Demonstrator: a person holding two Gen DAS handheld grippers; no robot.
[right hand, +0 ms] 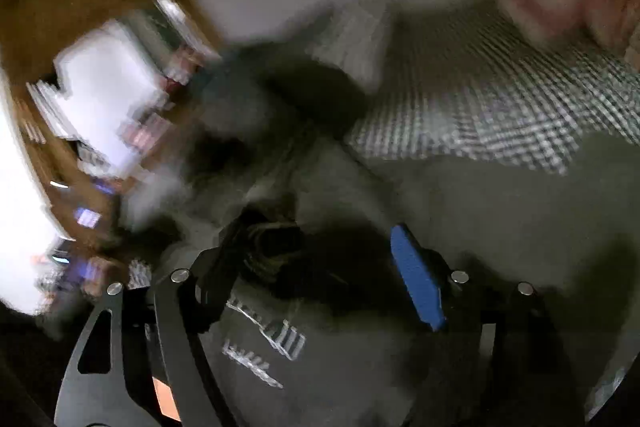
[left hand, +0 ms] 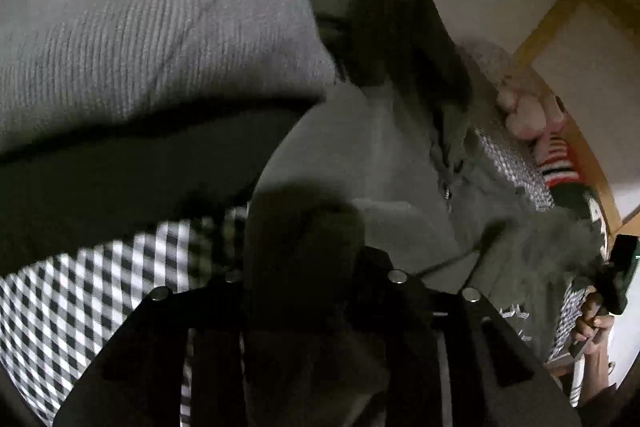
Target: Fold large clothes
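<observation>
Left wrist view puts your left hand-held gripper [left hand: 304,267] low over the dark grey hoodie [left hand: 380,155], with a thick fold of that fabric bunched between its jaws; they look clamped on it, though shadow hides the pads. The hoodie sprawls on the checked bedcover [left hand: 80,299], beneath a ribbed grey sweater [left hand: 140,39] draped over its upper part. Beyond the hoodie, near the wooden frame [left hand: 552,27], sits a pink soft toy [left hand: 524,111]. Off the hoodie's far edge your other hand [left hand: 592,323] grips its tool.

From the right wrist view, your right hand-held gripper [right hand: 316,267] stands with jaws wide apart above the hoodie's printed lettering, its blue pad [right hand: 416,279] clear of the cloth, holding nothing; a dark cuff-like roll lies between the jaws. The picture is heavily smeared.

Watch the sweater: since it overlaps the hoodie, lifting the clamped fold could drag it along. With only one corner secured, the hoodie may also swing and crumple instead of folding flat.
</observation>
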